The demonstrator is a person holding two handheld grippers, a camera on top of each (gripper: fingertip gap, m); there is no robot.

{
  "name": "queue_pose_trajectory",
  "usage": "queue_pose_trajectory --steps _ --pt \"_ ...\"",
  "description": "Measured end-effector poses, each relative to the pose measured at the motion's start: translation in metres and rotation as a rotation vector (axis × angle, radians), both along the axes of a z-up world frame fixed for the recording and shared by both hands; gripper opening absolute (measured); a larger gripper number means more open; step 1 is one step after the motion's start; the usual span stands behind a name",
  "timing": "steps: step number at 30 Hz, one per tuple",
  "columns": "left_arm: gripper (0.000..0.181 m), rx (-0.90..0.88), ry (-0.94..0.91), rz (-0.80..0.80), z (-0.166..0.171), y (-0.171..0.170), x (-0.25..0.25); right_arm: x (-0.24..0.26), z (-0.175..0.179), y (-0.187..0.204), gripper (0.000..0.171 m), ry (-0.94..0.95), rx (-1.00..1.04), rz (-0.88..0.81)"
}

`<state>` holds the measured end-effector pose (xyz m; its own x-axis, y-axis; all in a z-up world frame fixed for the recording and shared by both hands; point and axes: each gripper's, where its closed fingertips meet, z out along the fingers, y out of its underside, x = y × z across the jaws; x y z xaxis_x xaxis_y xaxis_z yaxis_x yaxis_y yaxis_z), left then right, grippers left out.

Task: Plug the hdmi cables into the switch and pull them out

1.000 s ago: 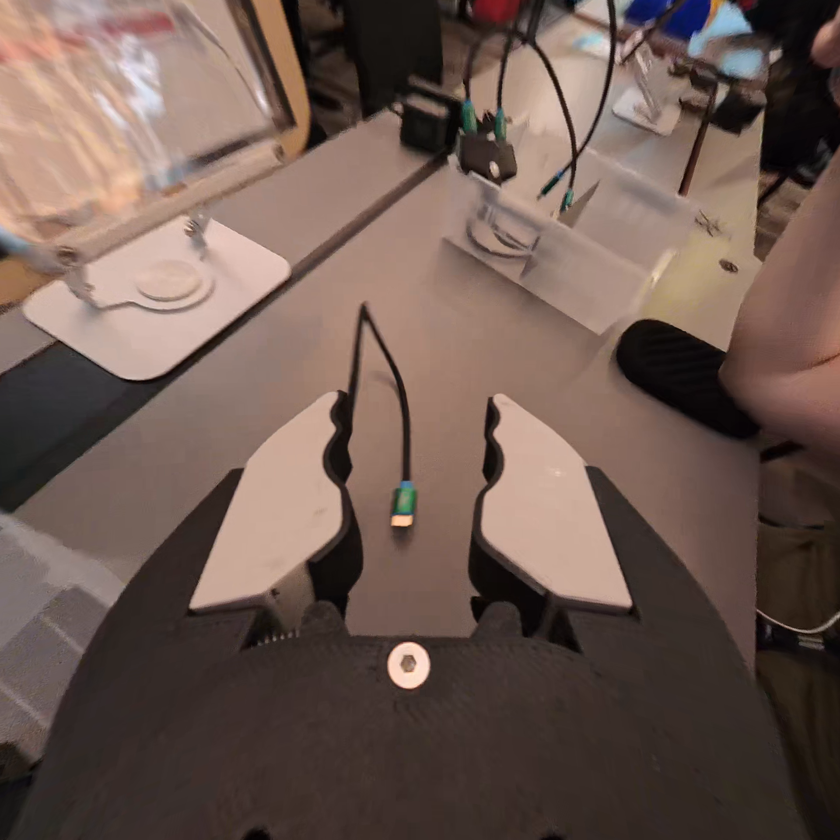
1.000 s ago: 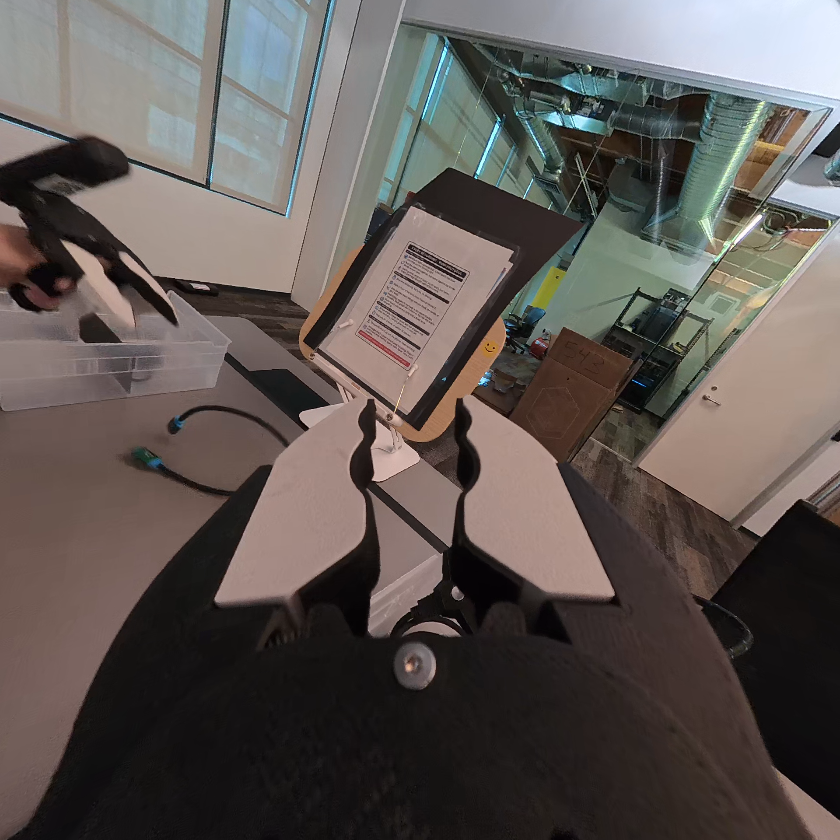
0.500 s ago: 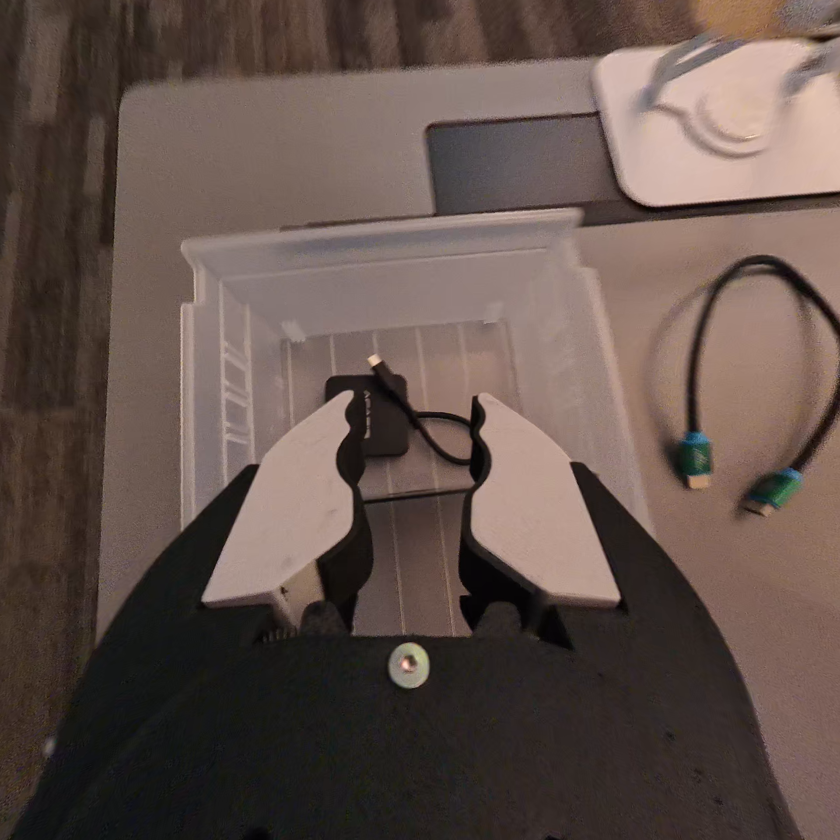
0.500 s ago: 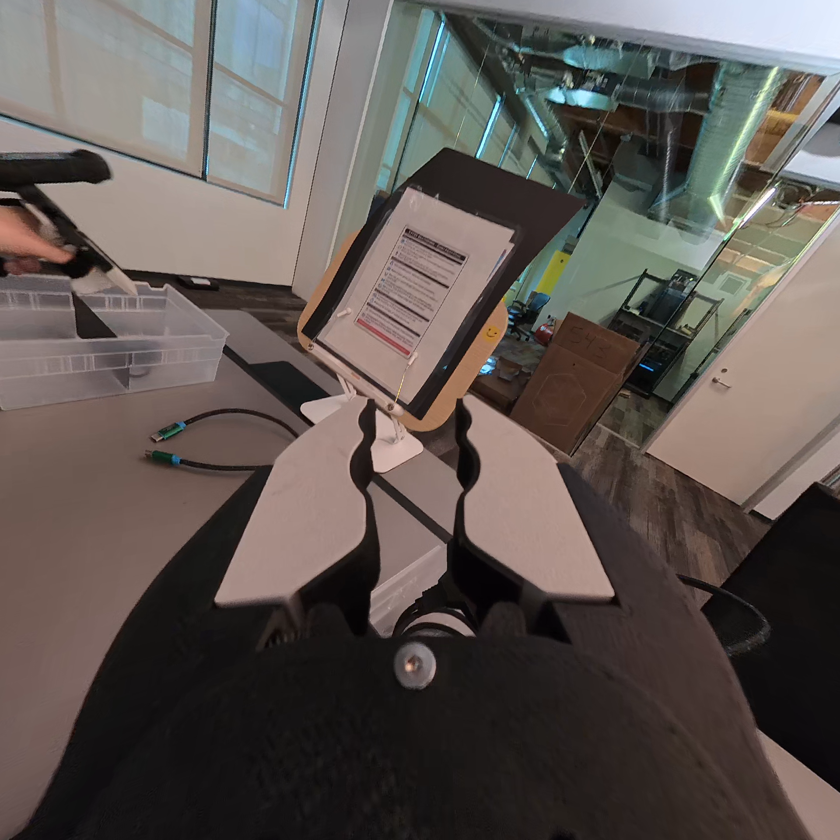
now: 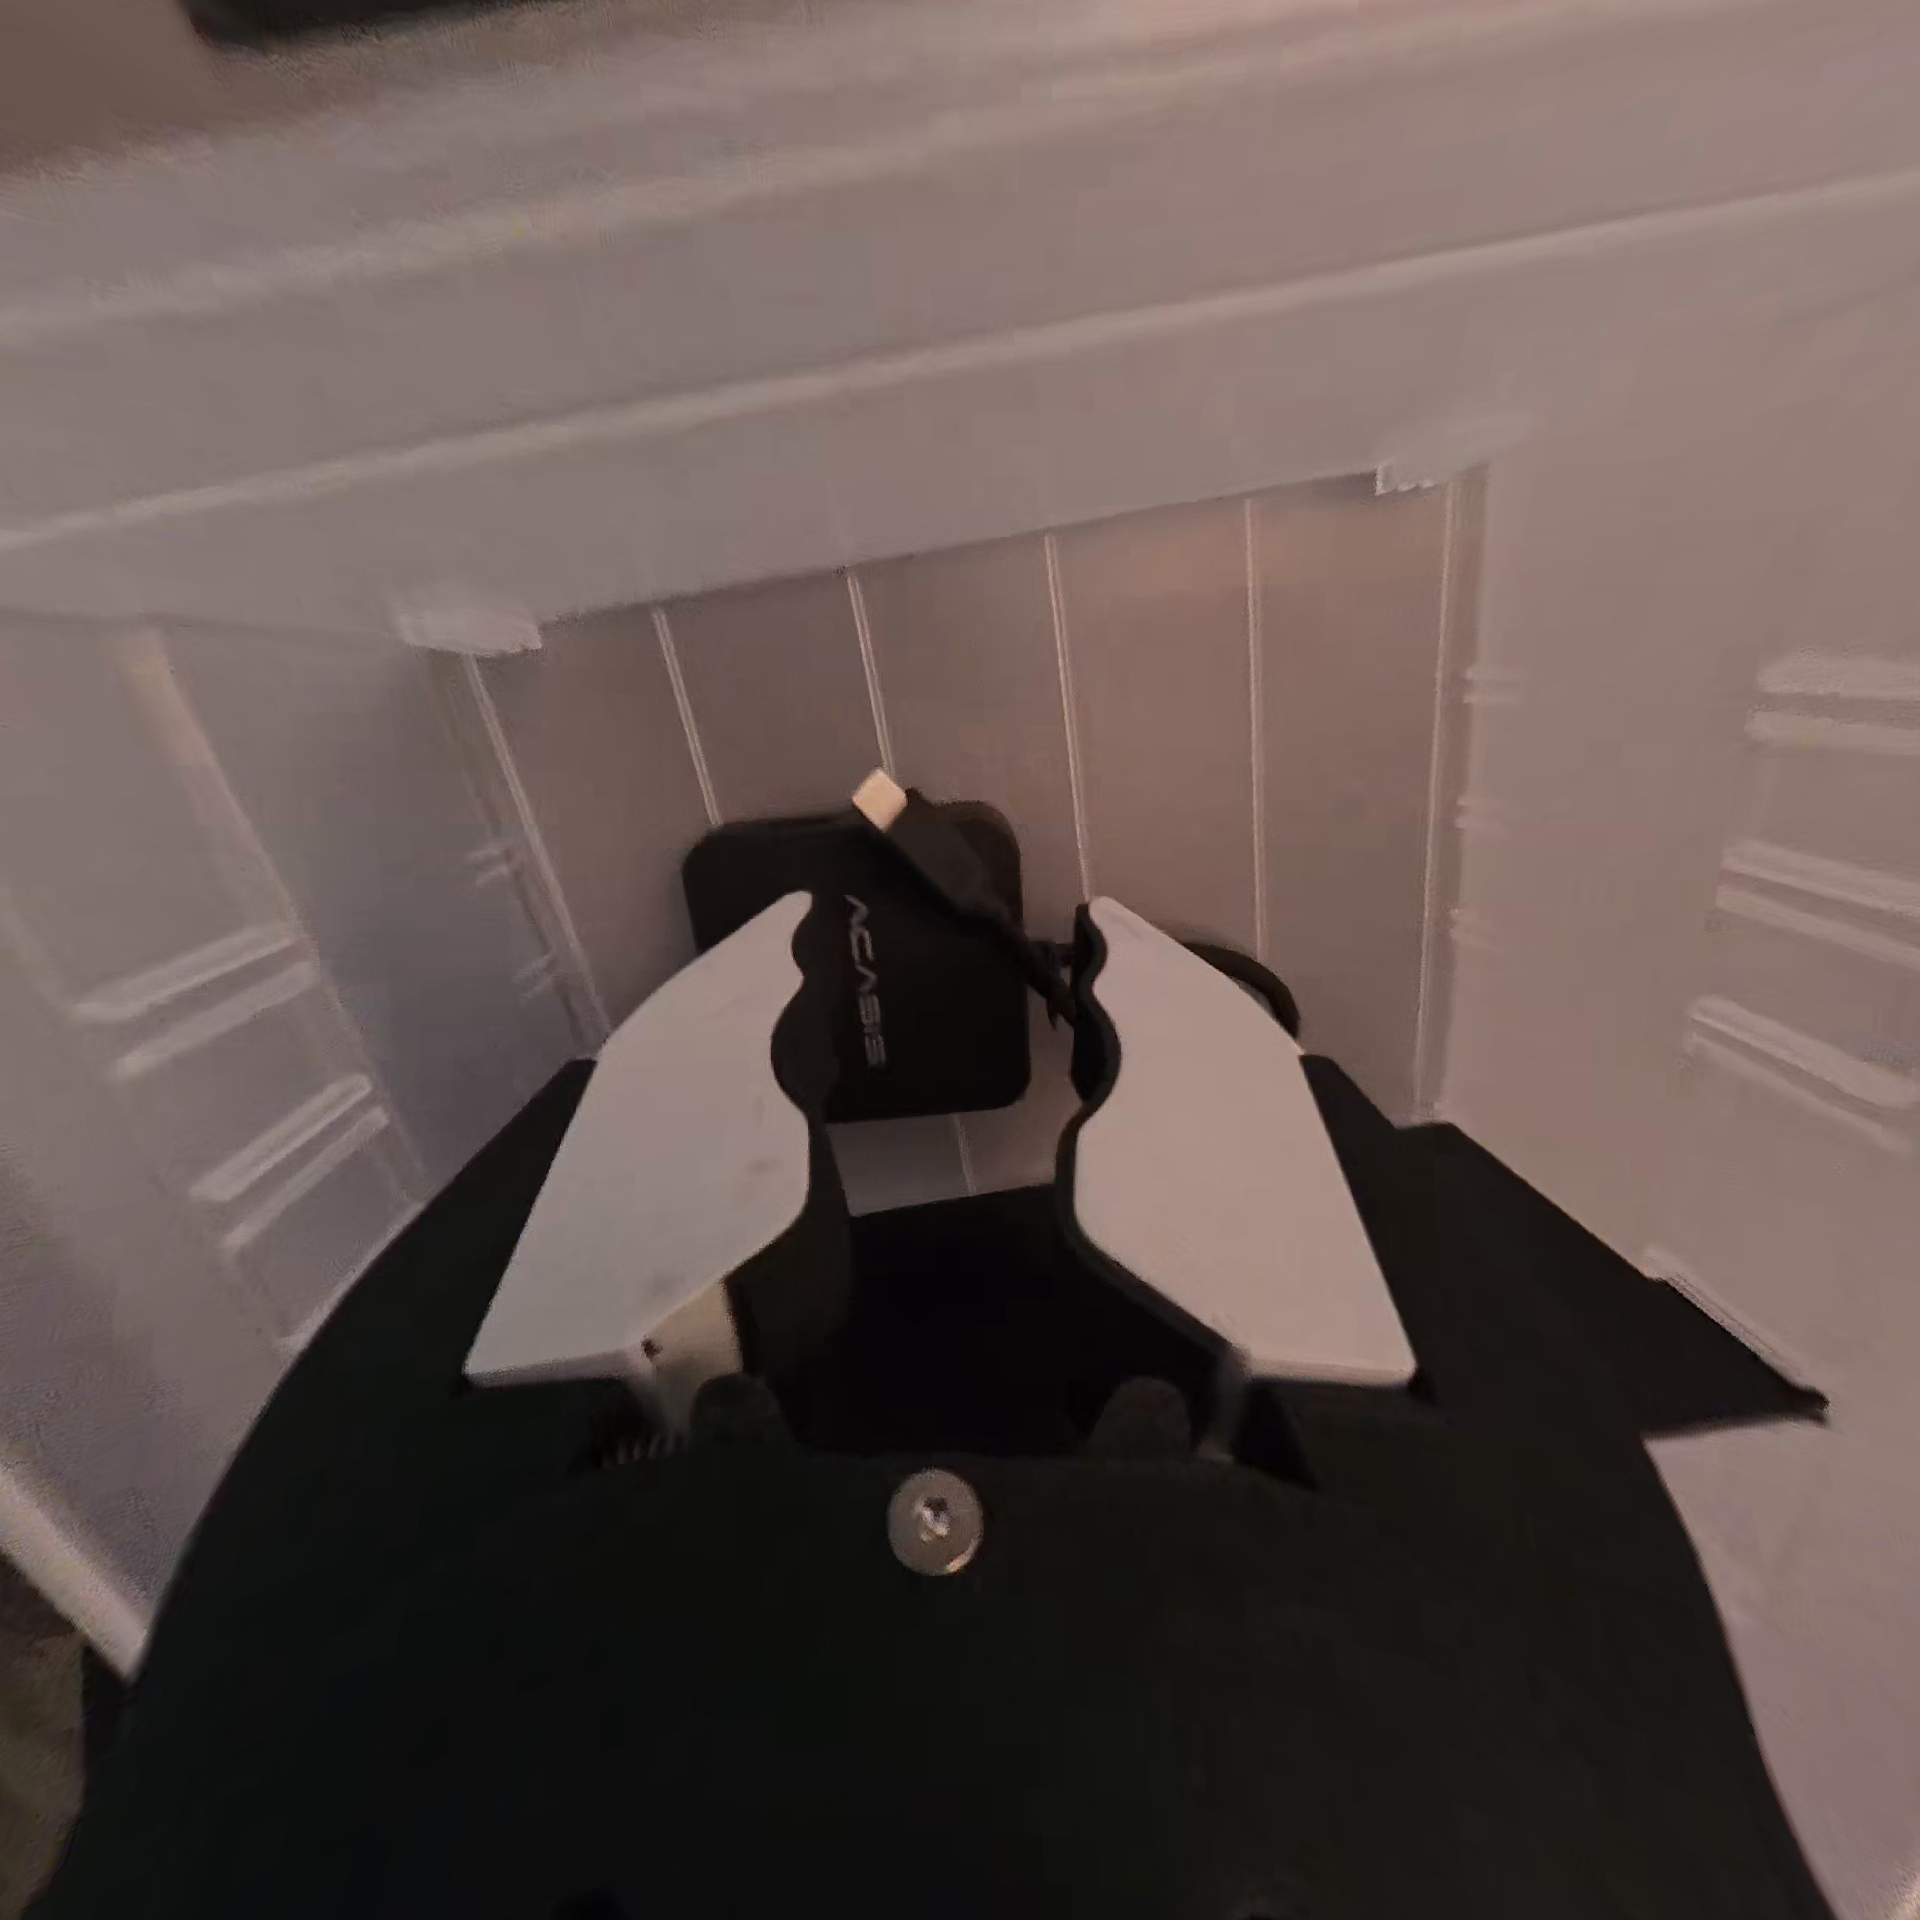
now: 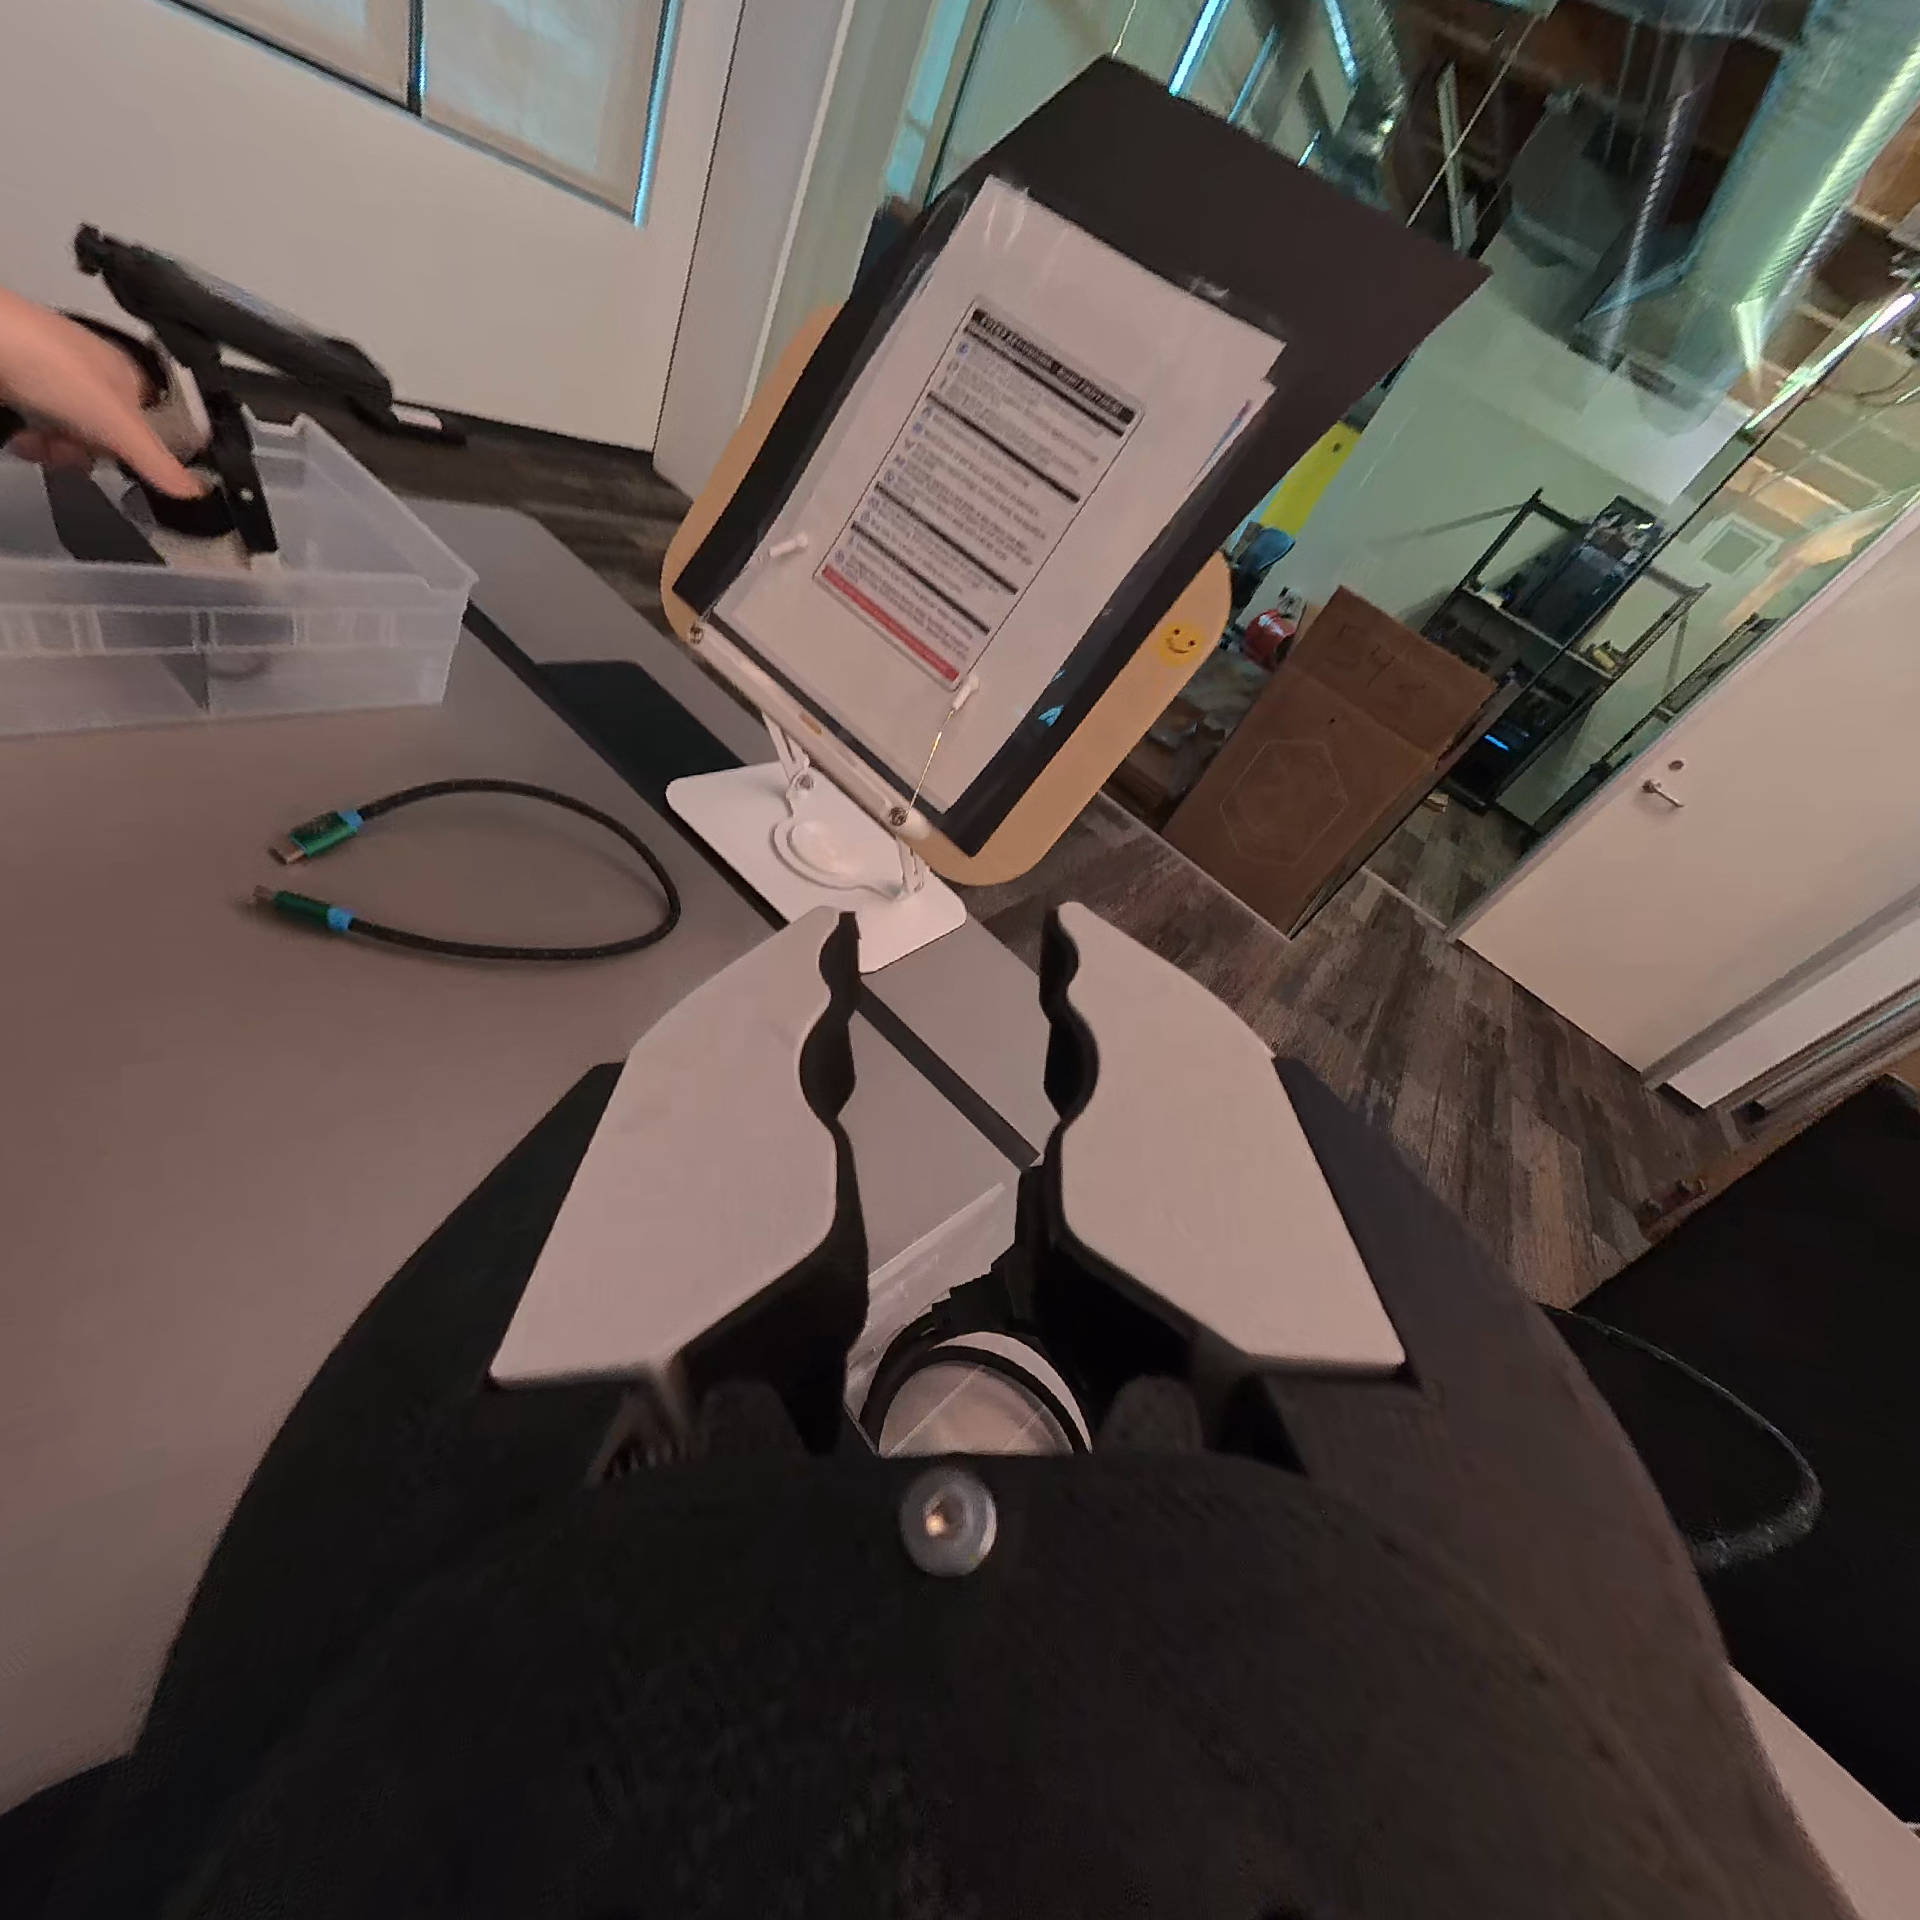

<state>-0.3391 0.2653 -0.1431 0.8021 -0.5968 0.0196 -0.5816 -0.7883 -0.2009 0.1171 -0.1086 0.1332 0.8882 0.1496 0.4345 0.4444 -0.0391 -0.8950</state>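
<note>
Left gripper [image 5: 940,914] is down inside the clear plastic bin [image 5: 935,343], fingers [image 5: 665,1132] spread apart and holding nothing. The black switch [image 5: 925,997] lies flat on the bin floor, its near part between the fingertips; whether they touch it cannot be told. The switch's short black lead [image 5: 971,878] curls across its top, with the pale plug tip [image 5: 875,802] pointing at the bin's far wall.

In the right wrist view, the same bin [image 6: 343,613] sits at the far left of the grey table [image 6: 156,1091], and a hand [image 6: 73,390] holds the left gripper [image 6: 223,488] down in it. The hdmi cable [image 6: 499,862] lies on the table just outside the bin, toward the right gripper, bent in a loop with both green plugs [image 6: 324,831] pointing left, well apart from either gripper. Right gripper [image 6: 951,925] is off to the bin's right over the table's edge, fingers [image 6: 717,1164] parted and empty. A tilted document stand [image 6: 821,842] with a printed sheet stands right of the bin, behind the cable.
</note>
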Motion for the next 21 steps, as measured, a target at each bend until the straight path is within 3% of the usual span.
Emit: queue_pose_trajectory --steps 2,3,10,17,21 --pt "0.034 0.026 0.005 -0.009 -0.001 0.006 0.003 -0.001 -0.005 0.005 0.034 -0.018 -0.017 -0.001" --pt "0.020 0.035 -0.002 -0.021 -0.001 0.006 0.005 -0.001 -0.008 0.007 0.034 -0.030 -0.027 -0.004" --pt "0.013 0.060 -0.080 -0.097 0.010 -0.003 0.013 -0.006 -0.015 0.011 0.034 -0.105 -0.049 -0.023" --pt "0.012 0.351 -0.208 -0.095 0.089 -0.008 0.012 -0.010 -0.008 0.006 0.034 -0.112 -0.028 -0.004" --pt "0.012 0.521 -0.377 -0.151 0.155 -0.035 0.026 -0.015 -0.004 0.004 0.034 -0.107 -0.012 0.008"
